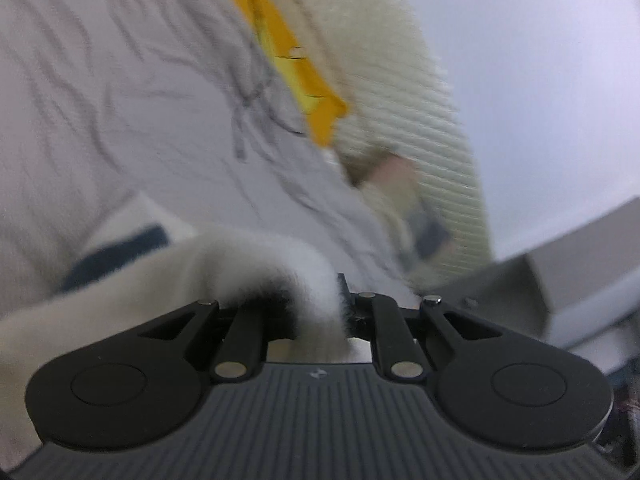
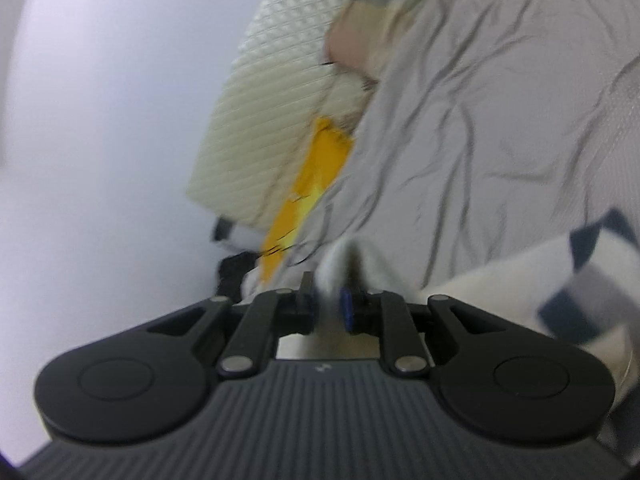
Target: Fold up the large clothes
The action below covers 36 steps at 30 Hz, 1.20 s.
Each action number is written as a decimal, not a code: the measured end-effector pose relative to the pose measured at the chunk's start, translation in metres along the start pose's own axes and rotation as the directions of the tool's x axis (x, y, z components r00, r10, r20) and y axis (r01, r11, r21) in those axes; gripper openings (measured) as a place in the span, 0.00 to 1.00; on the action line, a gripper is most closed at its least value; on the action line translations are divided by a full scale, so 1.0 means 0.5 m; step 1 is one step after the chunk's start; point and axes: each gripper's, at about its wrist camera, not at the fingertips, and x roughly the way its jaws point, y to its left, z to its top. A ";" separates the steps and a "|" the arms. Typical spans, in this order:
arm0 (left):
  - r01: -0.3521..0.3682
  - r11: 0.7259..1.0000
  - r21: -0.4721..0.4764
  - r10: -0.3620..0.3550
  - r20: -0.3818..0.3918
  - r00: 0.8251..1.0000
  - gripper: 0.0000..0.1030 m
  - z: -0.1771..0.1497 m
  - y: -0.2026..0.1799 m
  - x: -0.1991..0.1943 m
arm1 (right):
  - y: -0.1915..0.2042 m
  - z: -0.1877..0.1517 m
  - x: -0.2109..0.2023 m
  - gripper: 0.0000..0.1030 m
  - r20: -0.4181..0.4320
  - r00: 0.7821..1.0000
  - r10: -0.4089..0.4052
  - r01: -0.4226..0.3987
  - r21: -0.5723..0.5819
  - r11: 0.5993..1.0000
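Observation:
A fuzzy white garment with dark blue stripes (image 1: 120, 280) hangs from both grippers. My left gripper (image 1: 316, 300) is shut on a thick fold of its white fleece, which covers the fingers. My right gripper (image 2: 330, 304) is shut on another edge of the same white garment (image 2: 520, 276), pinched between the dark pads. The garment's striped part (image 2: 592, 264) trails off to the right in the right wrist view. Both views are motion-blurred and tilted.
A wrinkled pale grey bedsheet (image 1: 140, 100) lies behind the garment. A cream quilted pillow (image 1: 400, 92) and a yellow cloth (image 1: 288, 52) lie along the bed's edge; both show in the right wrist view too, pillow (image 2: 280, 92), yellow cloth (image 2: 316, 172). A grey ledge (image 1: 560, 264) sits right.

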 end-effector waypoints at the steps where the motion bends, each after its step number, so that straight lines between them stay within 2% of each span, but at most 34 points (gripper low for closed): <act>1: -0.009 1.000 -0.005 0.009 -0.008 1.000 0.15 0.006 0.015 0.026 | -0.019 0.007 0.013 0.17 0.012 1.000 -0.013 0.013 0.001 1.000; 3: -0.008 0.999 0.039 0.009 -0.043 0.999 0.15 0.014 0.031 0.078 | -0.064 0.016 0.039 0.16 0.005 1.000 -0.020 0.020 0.008 1.000; 6: -0.090 0.978 0.186 0.101 -0.053 0.993 0.15 0.021 0.027 0.144 | -0.130 0.011 0.078 0.17 -0.031 0.999 -0.043 0.044 0.051 0.998; 7: -0.100 0.975 0.199 0.115 -0.062 0.991 0.15 0.024 0.029 0.166 | -0.146 0.007 0.085 0.17 -0.037 0.998 -0.052 0.054 0.056 0.997; 12: -0.126 0.977 0.171 0.145 -0.105 0.984 0.15 0.052 0.083 0.266 | -0.179 -0.008 0.157 0.17 -0.109 0.987 -0.117 0.121 0.035 0.992; 17: -0.110 0.987 0.120 0.129 -0.157 0.979 0.19 0.070 0.133 0.322 | -0.157 -0.007 0.187 0.17 -0.106 0.987 -0.121 0.114 -0.065 0.991; 19: -0.098 0.987 0.125 0.118 -0.167 0.979 0.27 0.070 0.126 0.321 | -0.143 -0.008 0.189 0.24 -0.106 0.986 -0.125 0.113 -0.107 0.988; 21: -0.062 0.988 0.139 0.087 -0.187 0.979 0.58 0.068 0.113 0.313 | -0.135 -0.015 0.190 0.60 -0.106 0.986 -0.132 0.117 -0.140 0.983; 22: -0.045 0.988 0.146 0.073 -0.196 0.978 0.63 0.069 0.105 0.305 | -0.133 -0.016 0.190 0.66 -0.110 0.985 -0.131 0.113 -0.156 0.981; 24: -0.010 0.986 0.169 0.043 -0.190 0.981 0.80 0.067 0.084 0.272 | -0.130 -0.019 0.188 0.68 -0.114 0.982 -0.147 0.124 -0.189 0.974; 26: 0.012 0.974 0.227 0.025 -0.158 0.987 0.89 0.061 0.061 0.234 | -0.126 -0.021 0.191 0.68 -0.115 0.981 -0.159 0.133 -0.206 0.970; 29: -0.012 0.954 0.301 0.047 -0.108 0.993 0.91 0.049 0.042 0.181 | -0.120 -0.030 0.203 0.68 -0.132 0.974 -0.186 0.150 -0.247 0.957; 31: -0.055 0.923 0.381 0.096 -0.088 0.992 0.91 0.034 0.028 0.159 | -0.111 -0.043 0.212 0.68 -0.128 0.966 -0.223 0.176 -0.301 0.937; 33: -0.121 0.861 0.494 0.172 -0.060 0.983 0.91 0.013 0.014 0.151 | -0.105 -0.058 0.218 0.68 -0.119 0.959 -0.257 0.200 -0.357 0.912; 34: -0.161 0.826 0.541 0.215 -0.037 0.976 0.91 0.004 0.009 0.153 | -0.103 -0.061 0.221 0.68 -0.116 0.956 -0.269 0.209 -0.373 0.904; 35: -0.202 0.778 0.595 0.260 -0.012 0.966 0.91 -0.007 0.004 0.158 | -0.102 -0.066 0.224 0.68 -0.111 0.954 -0.280 0.218 -0.389 0.895; 36: -0.230 0.719 0.656 0.301 0.006 0.954 0.91 -0.019 0.001 0.167 | -0.101 -0.069 0.227 0.68 -0.105 0.952 -0.288 0.224 -0.405 0.887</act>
